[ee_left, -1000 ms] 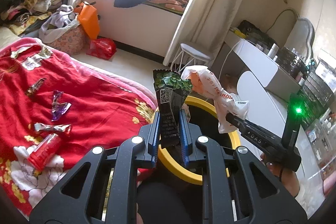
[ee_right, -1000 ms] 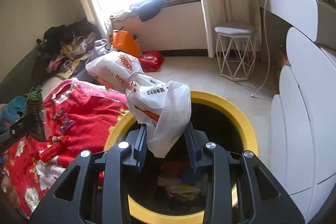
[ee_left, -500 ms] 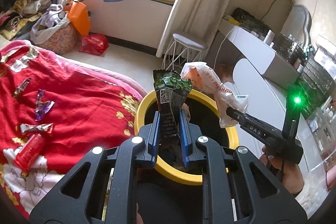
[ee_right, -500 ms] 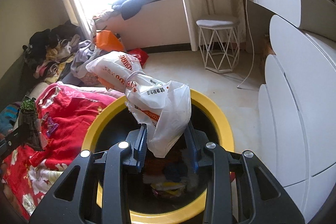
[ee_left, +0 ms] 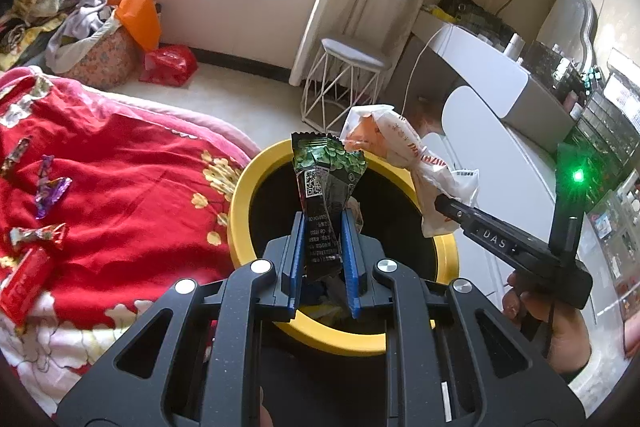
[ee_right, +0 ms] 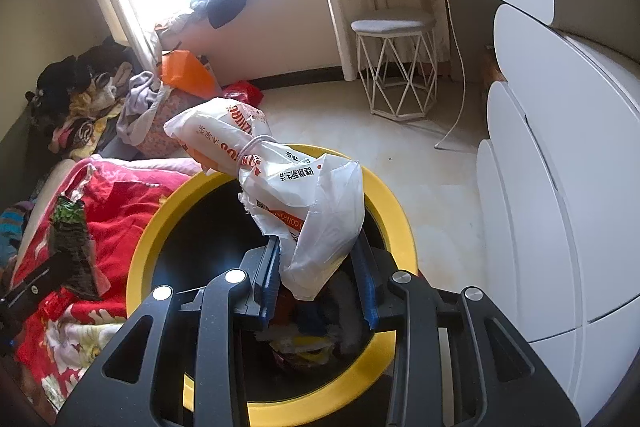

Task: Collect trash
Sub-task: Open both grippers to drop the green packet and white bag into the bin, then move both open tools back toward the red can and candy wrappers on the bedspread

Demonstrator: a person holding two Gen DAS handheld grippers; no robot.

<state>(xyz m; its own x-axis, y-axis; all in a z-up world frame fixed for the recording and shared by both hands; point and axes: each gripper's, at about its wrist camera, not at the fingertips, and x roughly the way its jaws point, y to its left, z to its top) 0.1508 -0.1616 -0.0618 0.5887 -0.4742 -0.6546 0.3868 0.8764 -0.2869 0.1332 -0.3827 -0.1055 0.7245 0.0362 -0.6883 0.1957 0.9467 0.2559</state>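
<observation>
Left gripper (ee_left: 323, 243): clamping one dark green snack wrapper (ee_left: 326, 187) between its blue pads (ee_left: 295, 251), the wrapper standing upright over the bin mouth (its lower end is disappearing behind the fingers).
Right gripper (ee_right: 318, 279): its jaws are standing wider than the bag's tail; one white printed plastic bag (ee_right: 280, 187) is hanging between them, leaning against the left pad (ee_right: 269, 279); whether the right pad is pressing it cannot be told.
Bag detail: one pale band is cinching its middle; the printing is partly legible only.
Cross view: the right gripper is showing in the left wrist camera as a black bar (ee_left: 508, 243), a green light glowing on it, its holder's hand cut off at the frame edge.
Trash bin (ee_right: 396, 223): one, yellow-rimmed, black inside, sitting beneath both grippers; mixed rubbish (ee_right: 308, 339) is lying at the bottom (items too jumbled to count).
Red blanket (ee_left: 120, 195): one, lying just left of the bin, its near part running out of frame.
Wrappers on blanket: one purple (ee_left: 48, 187), one foil twist (ee_left: 38, 233), one red packet (ee_left: 24, 279), one more at the far left edge (ee_left: 14, 155), partly cropped.
Stool (ee_right: 394, 67): one, white wire-framed, standing well beyond the bin.
White cabinets (ee_right: 560, 187): curved fronts, number unclear, cut off at right.
Clothes pile (ee_right: 88, 95): heaped, uncountable.
</observation>
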